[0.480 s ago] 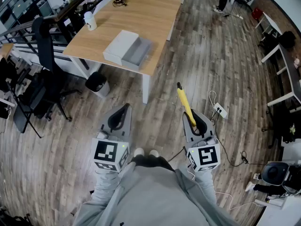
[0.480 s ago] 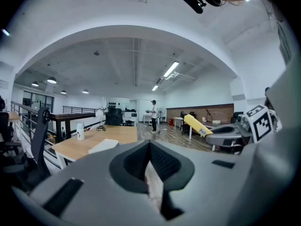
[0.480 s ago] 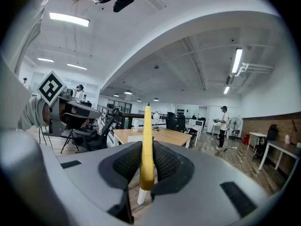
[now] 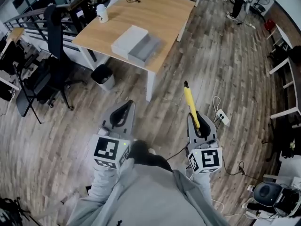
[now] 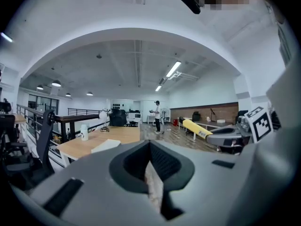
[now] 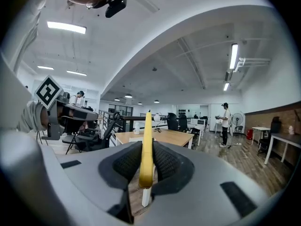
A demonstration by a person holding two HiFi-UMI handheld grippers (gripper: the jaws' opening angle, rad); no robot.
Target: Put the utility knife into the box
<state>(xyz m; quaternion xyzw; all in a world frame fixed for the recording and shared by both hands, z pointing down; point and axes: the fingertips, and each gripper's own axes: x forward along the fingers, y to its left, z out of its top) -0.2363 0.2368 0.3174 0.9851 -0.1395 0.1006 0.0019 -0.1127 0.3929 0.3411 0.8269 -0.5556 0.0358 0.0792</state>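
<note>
Right gripper (image 6: 146,160): jaws clamped on the utility knife (image 6: 147,142), whose yellow body stands edge-on between the ribbed pads and projects forward past the jaw tips; a short pale end shows below the pads. In the head view the knife points away from the person, up and slightly left, over the wooden floor (image 4: 221,65), well apart from the table (image 4: 162,11). Left gripper (image 5: 150,166): jaws closed on each other, nothing held between them; it is held level with the right gripper, the person's grey sleeves behind both. Box (image 4: 138,44): on the table near its front edge, a white half and a grey open half lying side by side. White cup (image 4: 101,13): upright near the table's far left corner. Dark waste bin (image 4: 104,76): on the floor beside the table's front left leg. Black chair (image 4: 52,41): left of the table. White power strip (image 4: 222,118): on the floor just right of the right gripper, its cable trailing away. A standing person shows far off in both gripper views
</note>
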